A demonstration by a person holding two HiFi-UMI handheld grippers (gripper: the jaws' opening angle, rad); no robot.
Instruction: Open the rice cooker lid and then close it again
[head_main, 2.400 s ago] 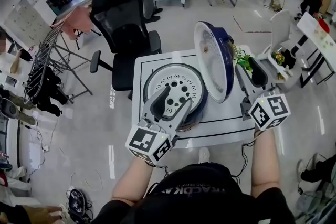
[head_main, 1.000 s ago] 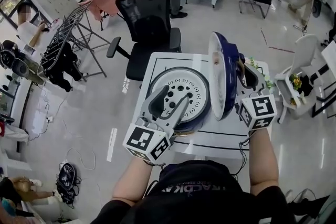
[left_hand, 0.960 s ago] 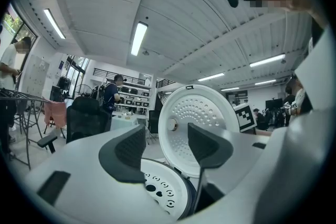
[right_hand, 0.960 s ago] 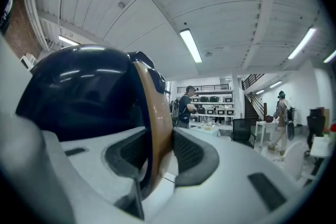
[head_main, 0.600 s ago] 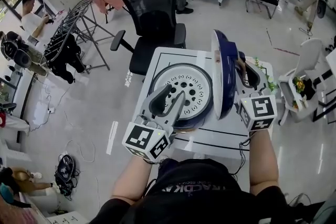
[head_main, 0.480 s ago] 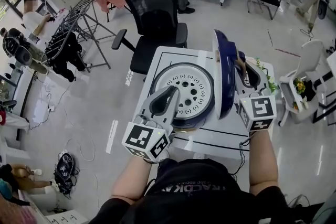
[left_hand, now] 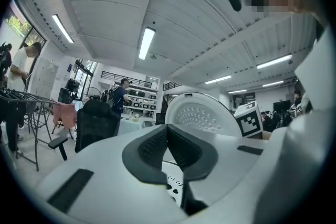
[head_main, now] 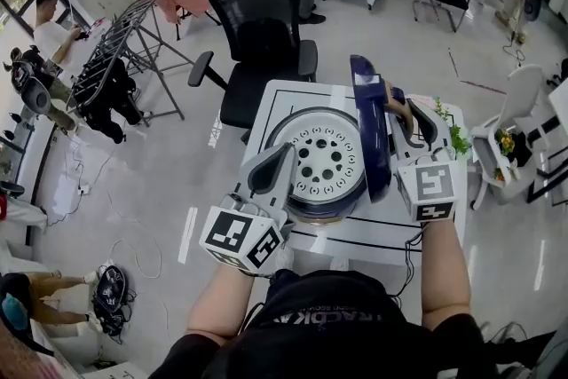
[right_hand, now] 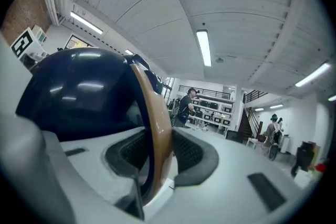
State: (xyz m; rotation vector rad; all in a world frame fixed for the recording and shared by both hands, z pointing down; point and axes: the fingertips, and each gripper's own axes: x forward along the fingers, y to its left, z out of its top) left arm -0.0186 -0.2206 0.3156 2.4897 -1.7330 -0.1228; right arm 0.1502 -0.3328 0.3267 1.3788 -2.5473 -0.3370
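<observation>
My right tongs grip the lid, which stands open; my left tongs are pinched together, empty. Closing remains.

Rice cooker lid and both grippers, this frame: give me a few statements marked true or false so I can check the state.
1. The rice cooker lid stands raised, roughly on edge. True.
2. The right gripper has its fingers closed on the lid's brown handle. True.
3. The left gripper has its fingers spread wide. False: they are together, with nothing between them.
4. The rice cooker sits on the floor. False: it stands on a white table.
5. A black office chair stands beyond the table. True.
</observation>
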